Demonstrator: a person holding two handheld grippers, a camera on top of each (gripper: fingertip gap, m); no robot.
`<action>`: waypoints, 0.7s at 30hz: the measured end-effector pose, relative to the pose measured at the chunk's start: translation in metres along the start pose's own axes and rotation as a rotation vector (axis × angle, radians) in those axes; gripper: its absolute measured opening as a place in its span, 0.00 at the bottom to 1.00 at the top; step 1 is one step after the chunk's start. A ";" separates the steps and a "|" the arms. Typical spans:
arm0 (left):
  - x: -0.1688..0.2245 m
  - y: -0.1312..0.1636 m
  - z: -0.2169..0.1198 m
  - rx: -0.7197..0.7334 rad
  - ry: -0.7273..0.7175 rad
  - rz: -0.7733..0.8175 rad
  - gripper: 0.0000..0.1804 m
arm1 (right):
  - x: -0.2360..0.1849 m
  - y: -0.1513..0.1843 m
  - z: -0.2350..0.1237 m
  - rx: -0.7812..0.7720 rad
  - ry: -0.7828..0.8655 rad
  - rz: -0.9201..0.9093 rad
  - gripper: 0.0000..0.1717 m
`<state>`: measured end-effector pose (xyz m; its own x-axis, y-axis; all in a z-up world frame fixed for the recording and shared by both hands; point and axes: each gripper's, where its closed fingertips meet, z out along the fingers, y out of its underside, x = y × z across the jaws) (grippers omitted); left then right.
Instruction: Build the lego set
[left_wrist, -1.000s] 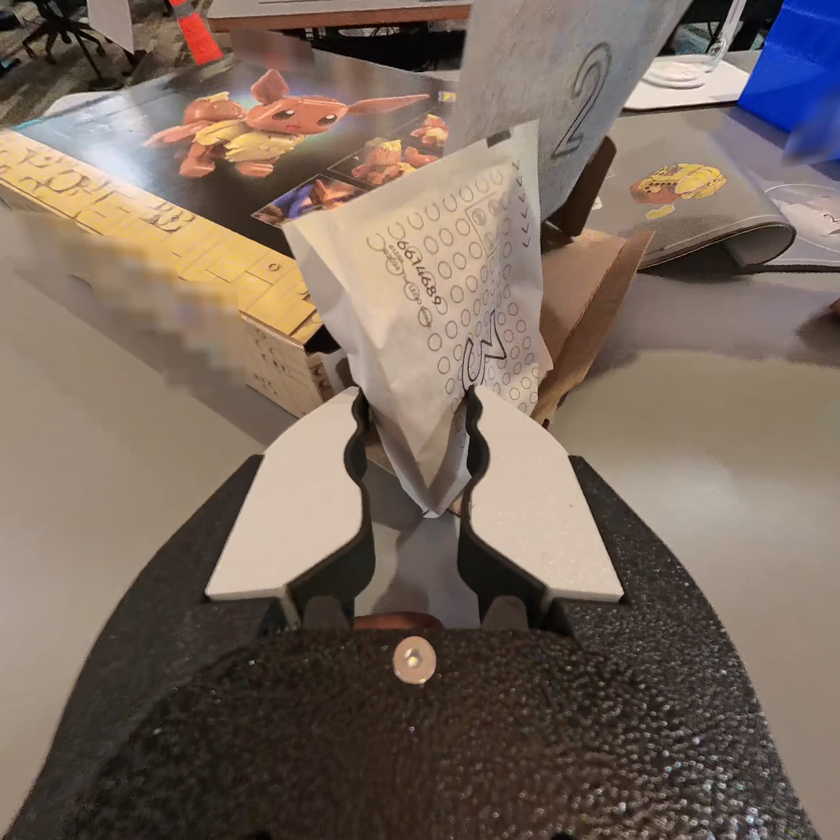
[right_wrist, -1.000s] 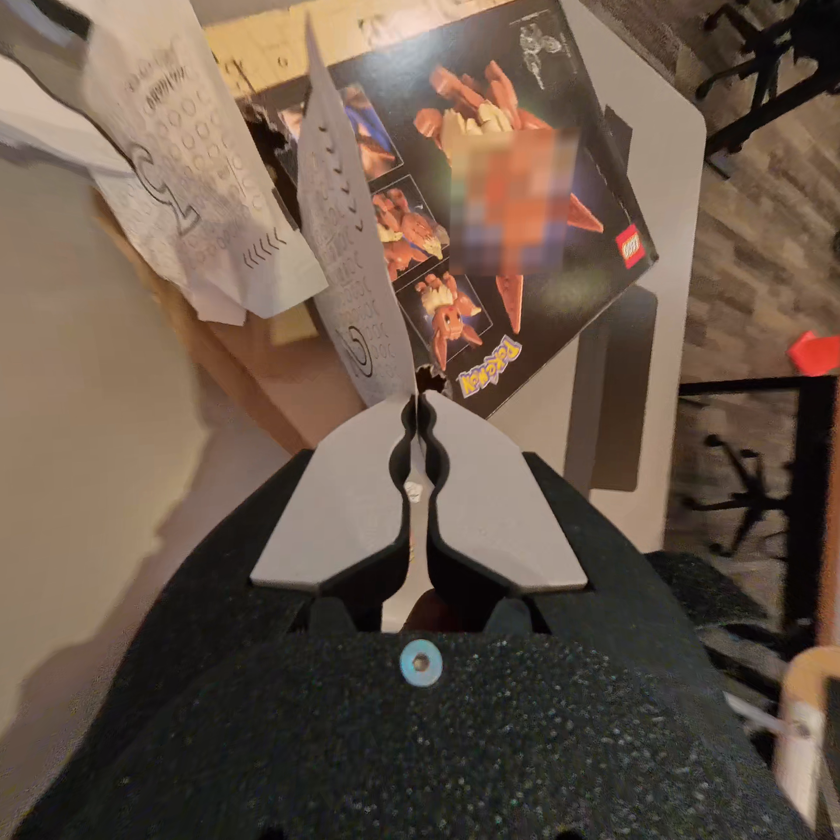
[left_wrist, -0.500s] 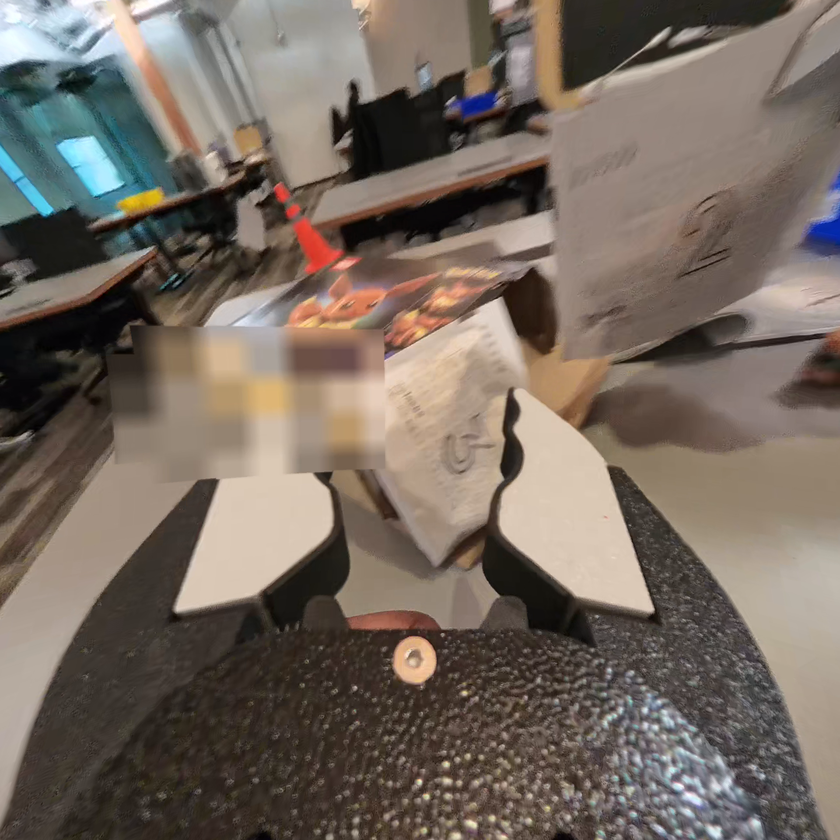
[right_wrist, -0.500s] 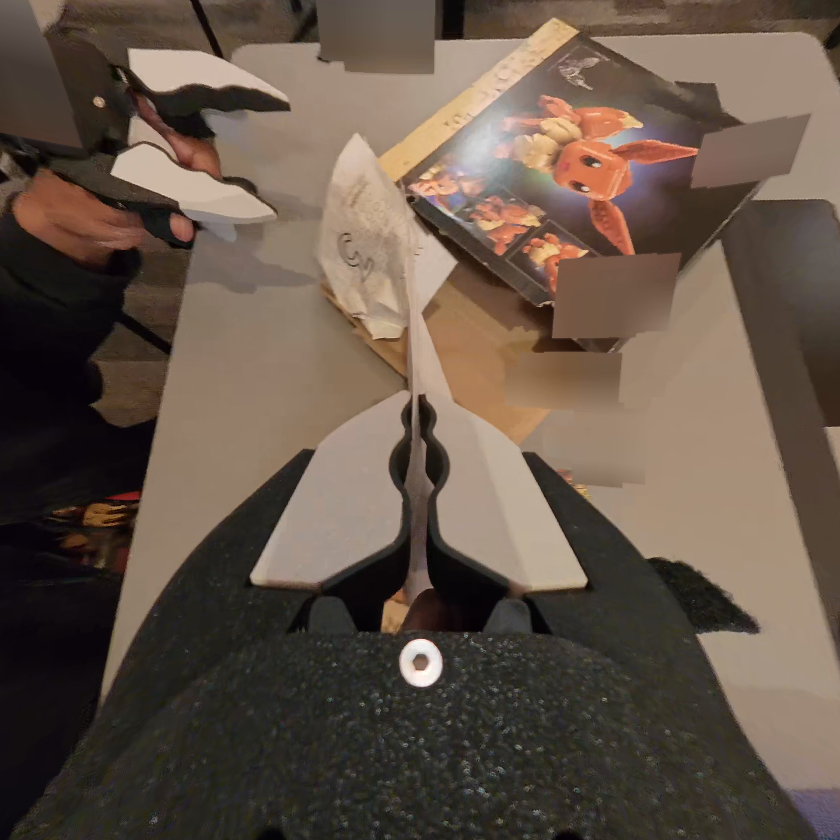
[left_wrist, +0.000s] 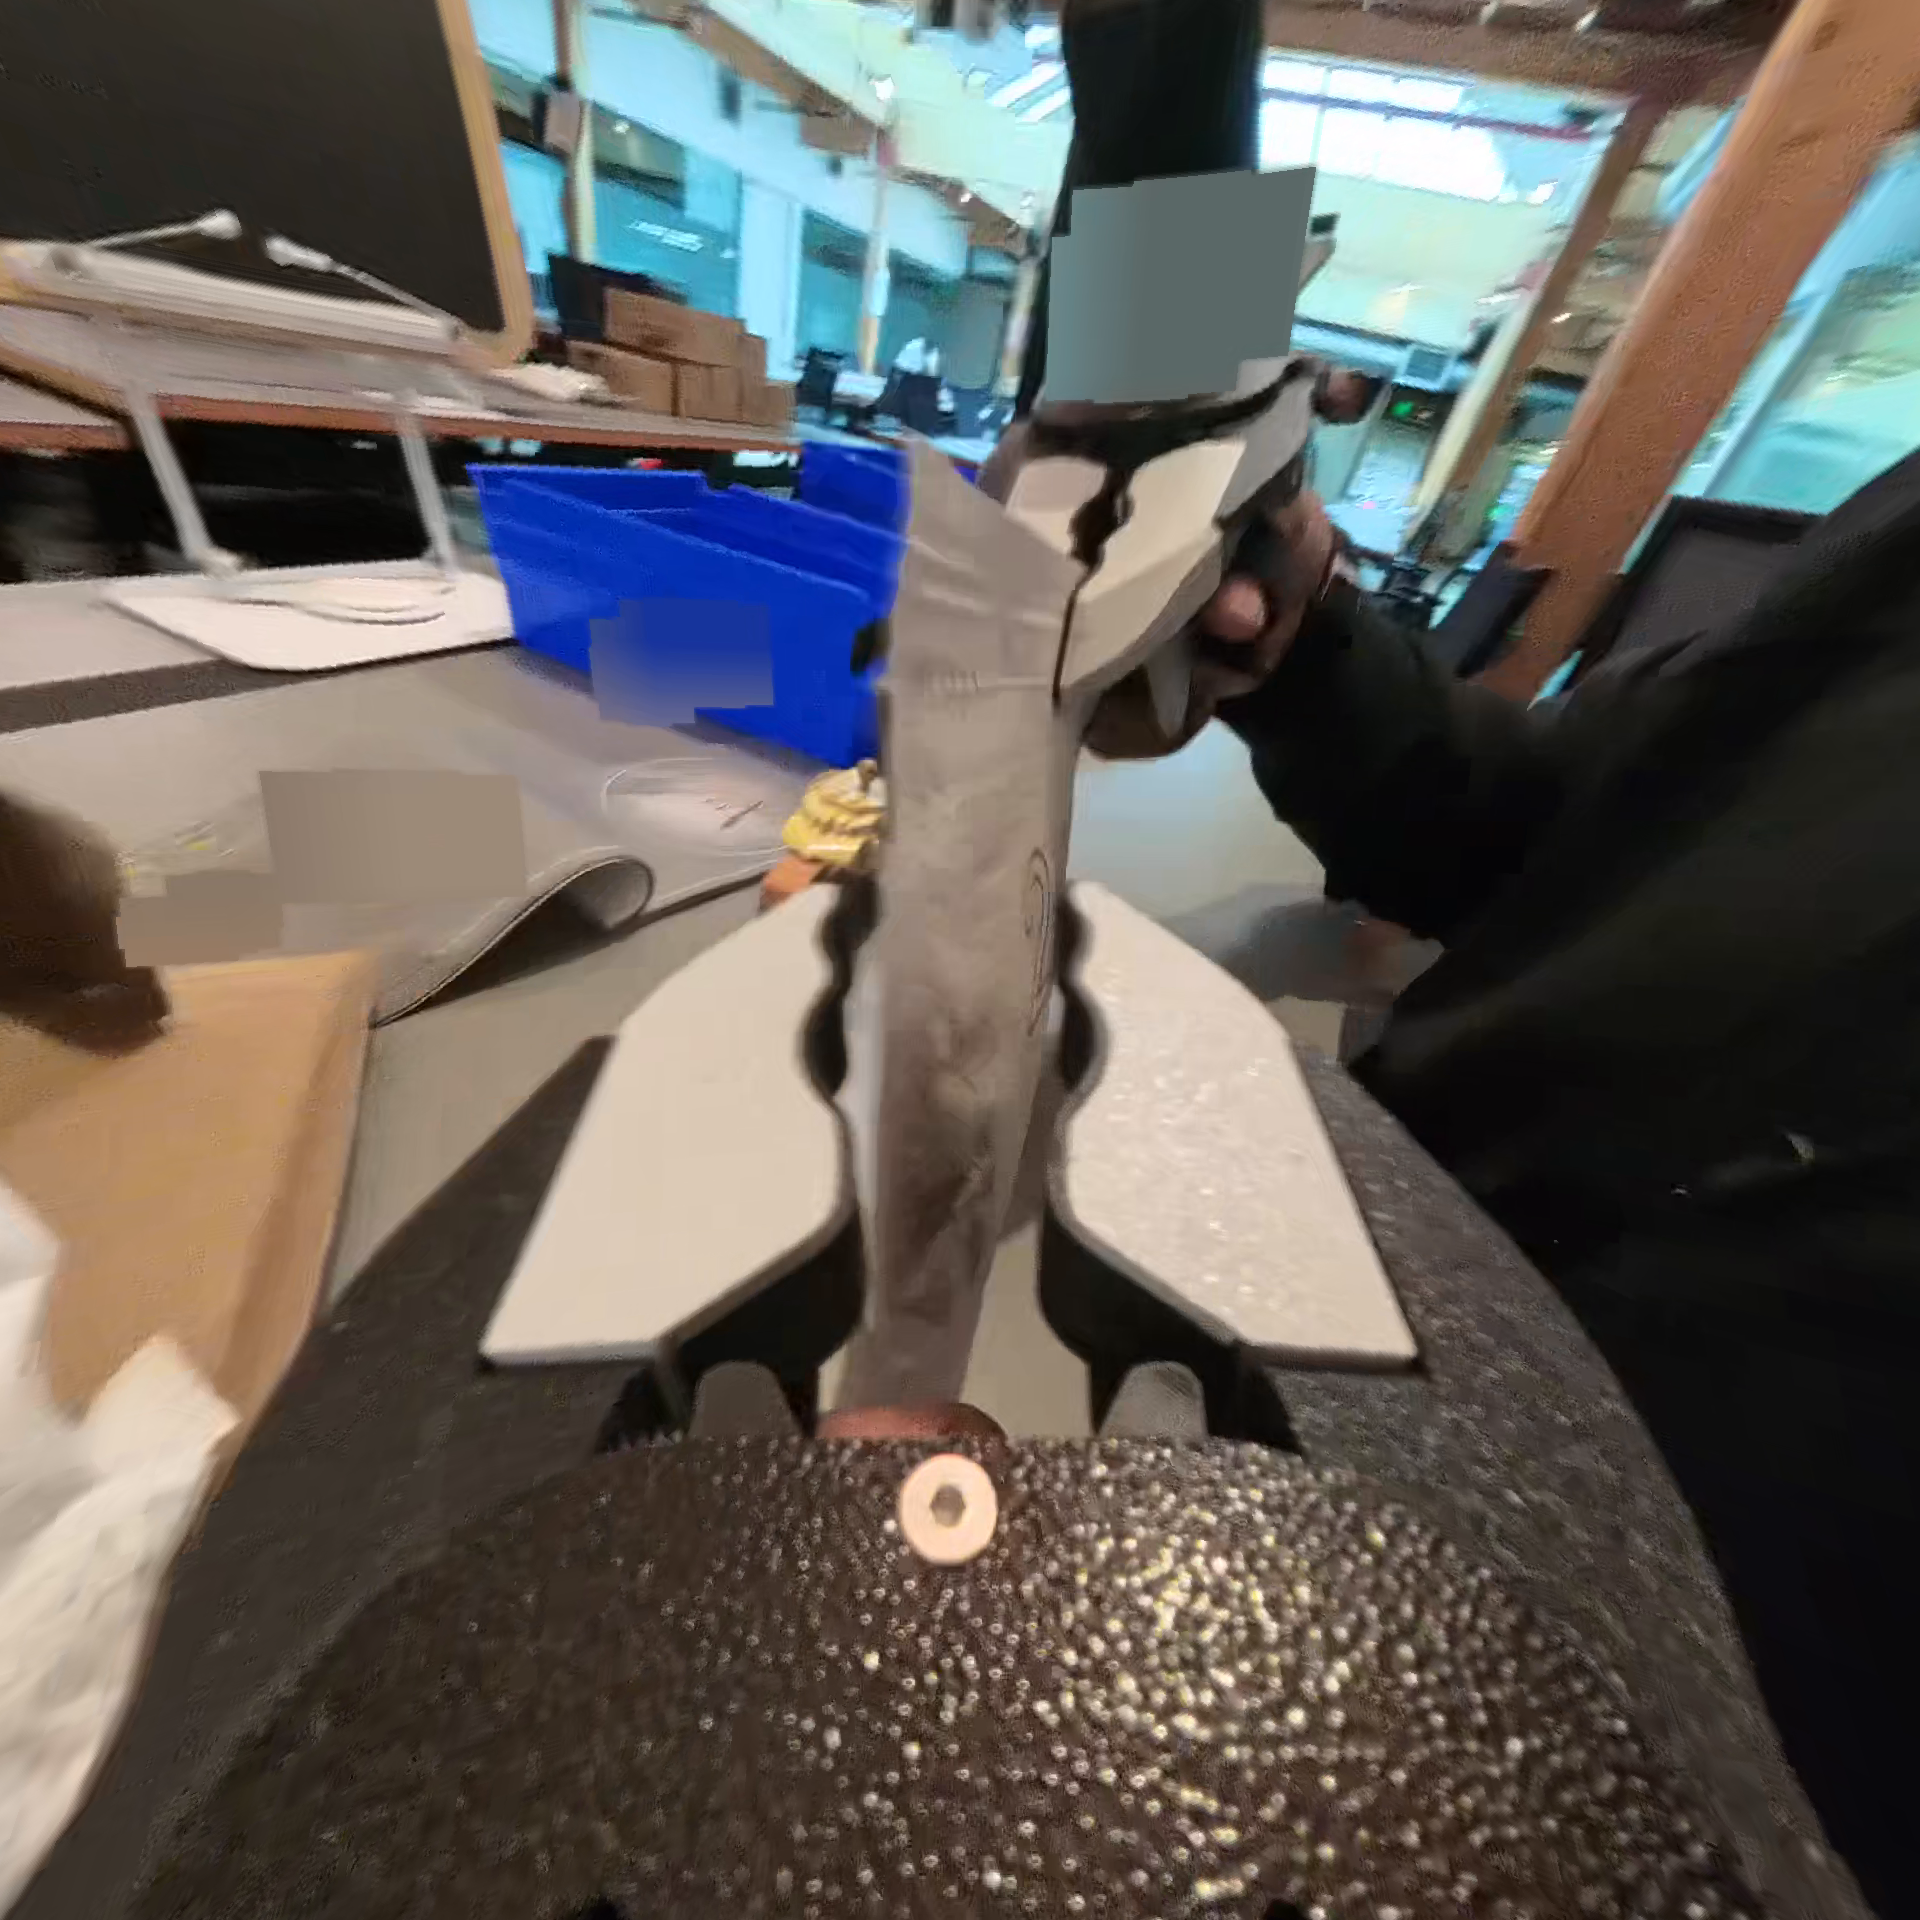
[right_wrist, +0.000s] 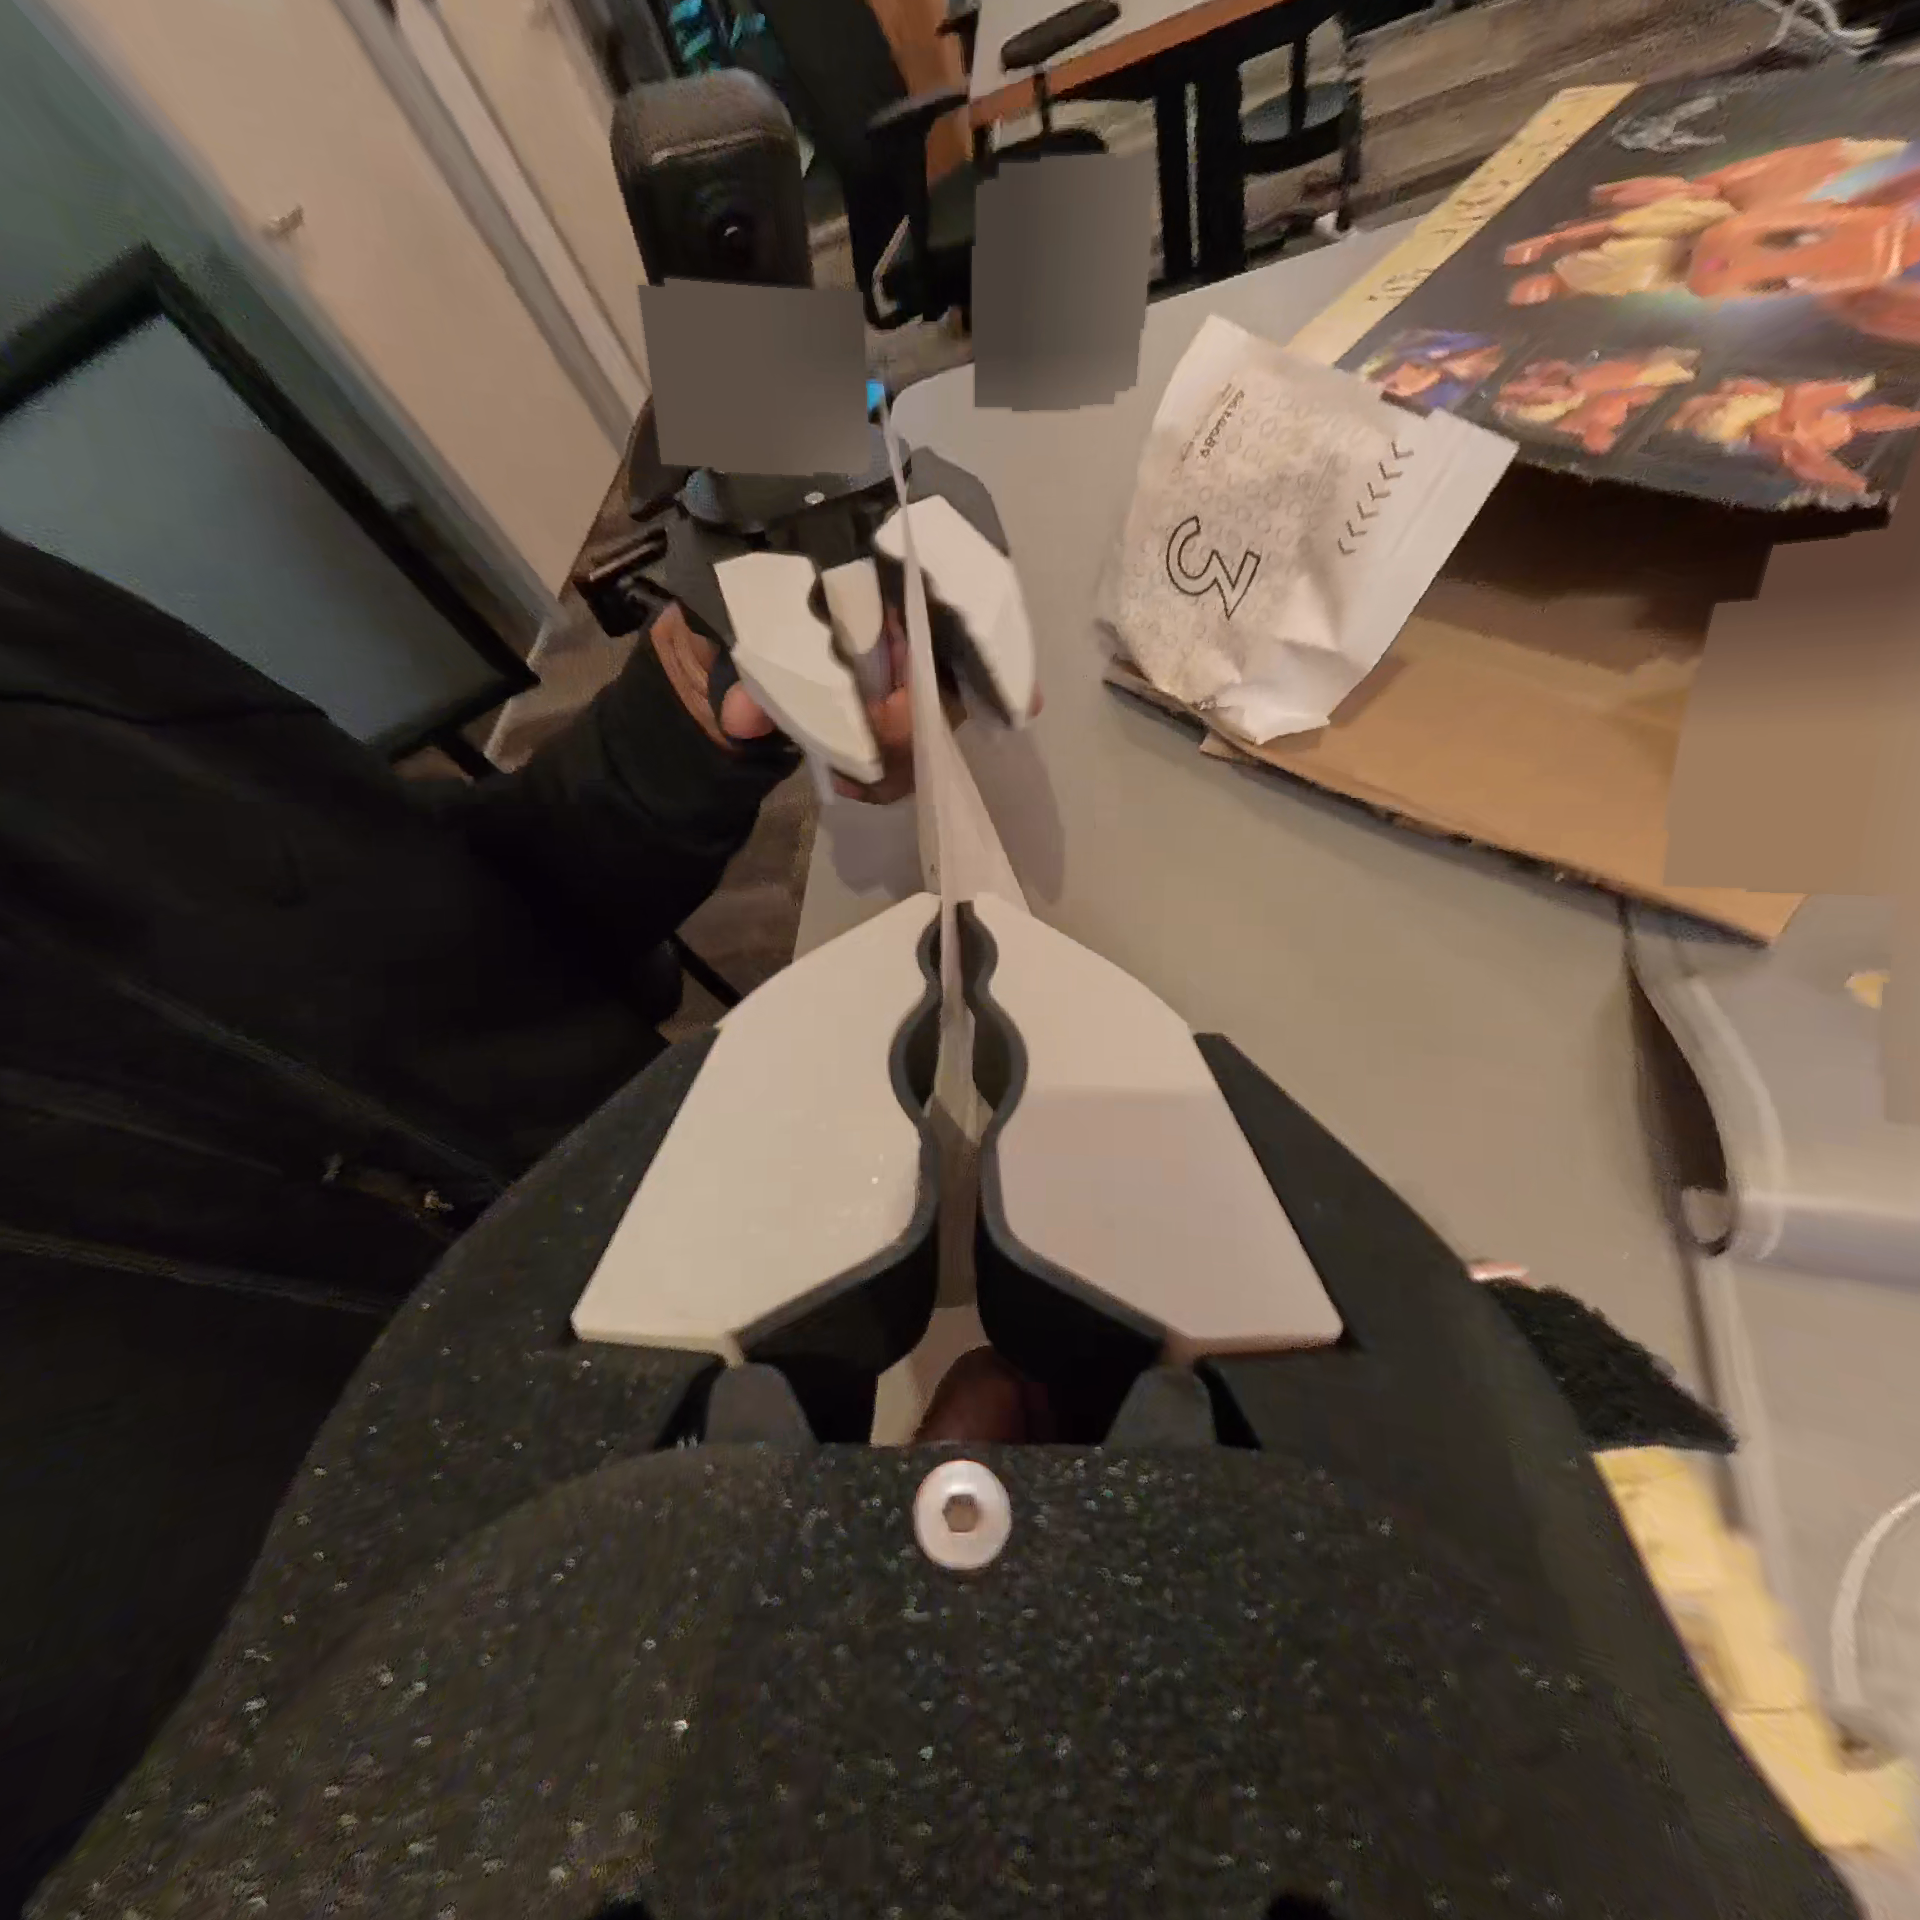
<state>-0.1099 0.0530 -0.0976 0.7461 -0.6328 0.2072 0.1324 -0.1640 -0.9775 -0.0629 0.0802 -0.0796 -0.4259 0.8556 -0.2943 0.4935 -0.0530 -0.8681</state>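
**Two grippers on one white paper bag, held up over the table**

My right gripper has its jaws pressed together on one edge of a flat white paper bag, seen here edge-on as a thin strip running away from my fingertips. My left gripper has its jaws spread around the other end of the same bag; the sheet stands between the pads, and I cannot tell whether they press on it. The bag is stretched in the air between my two hands, probably so that each end can be gripped separately. Just beyond, a second white paper bag lies crumpled on a brown cardboard flap, beside a printed toy box. Farther off, a blue bin stands on the grey table.
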 end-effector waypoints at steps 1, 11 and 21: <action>0.004 0.001 0.002 0.008 0.031 0.009 0.05 | -0.002 0.006 0.000 0.021 0.012 0.030 0.00; 0.013 0.021 0.017 -0.328 0.266 -0.224 0.00 | 0.005 0.050 -0.033 -0.063 0.322 -0.085 0.17; 0.012 0.013 0.040 -0.816 0.429 -0.192 0.00 | 0.016 -0.030 -0.009 -0.173 0.292 -0.344 0.20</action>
<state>-0.0730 0.0732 -0.1090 0.4330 -0.7382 0.5173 -0.3915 -0.6709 -0.6297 -0.0774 0.1006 -0.0550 -0.3681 0.9185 0.1445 0.4906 0.3239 -0.8089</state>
